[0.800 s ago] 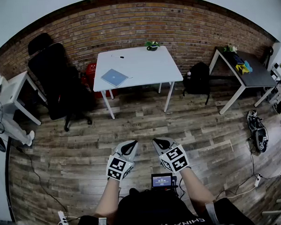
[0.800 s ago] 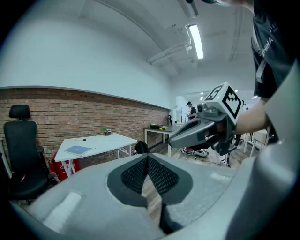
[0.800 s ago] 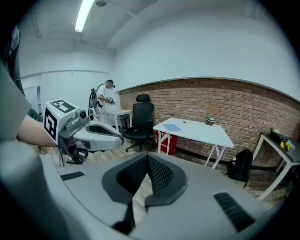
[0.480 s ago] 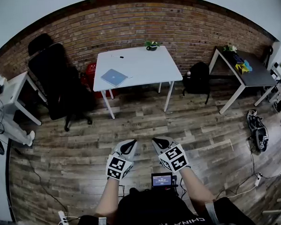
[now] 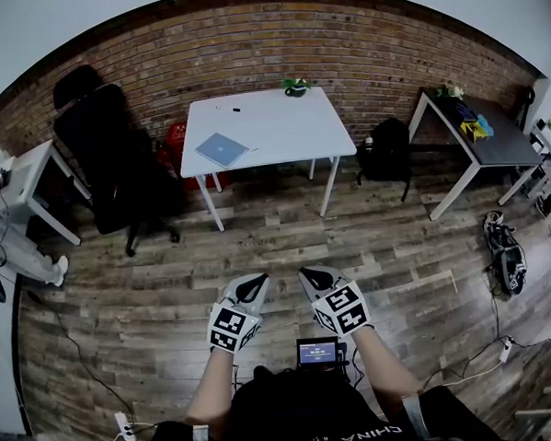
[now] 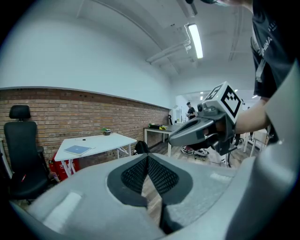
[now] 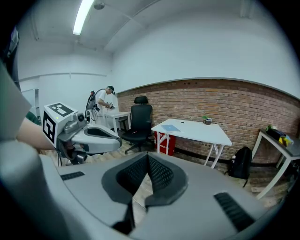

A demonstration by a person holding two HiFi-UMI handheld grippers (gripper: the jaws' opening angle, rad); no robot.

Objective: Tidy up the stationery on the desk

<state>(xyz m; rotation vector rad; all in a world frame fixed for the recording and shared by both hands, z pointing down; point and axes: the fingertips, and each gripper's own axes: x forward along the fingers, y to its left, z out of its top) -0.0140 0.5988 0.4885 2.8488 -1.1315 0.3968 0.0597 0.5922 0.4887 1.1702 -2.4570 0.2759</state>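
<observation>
We stand on the wooden floor (image 5: 397, 255) well apart from the white desk (image 5: 280, 136), which lies at twelve o'clock from us against the brick wall, so as we judge it the tidying has not begun and all of it is left. A black office chair (image 5: 106, 150) sits at ten o'clock, just beside the desk's left end. Our left gripper (image 5: 252, 284) and right gripper (image 5: 314, 278) hang side by side at six o'clock, close to our body; each has its jaws pressed together with nothing between the pads. On the desk, a blue notebook (image 5: 221, 150) lies flat toward the eight o'clock corner. A small potted plant (image 5: 295, 88) stands at the far edge, at about one o'clock. A dark pen (image 5: 230, 109) lies at eleven o'clock, apart from the notebook. We reckon the first thing is to walk up to the desk, then gather pen and notebook together. Whether other small stationery lies there we cannot tell from here.
</observation>
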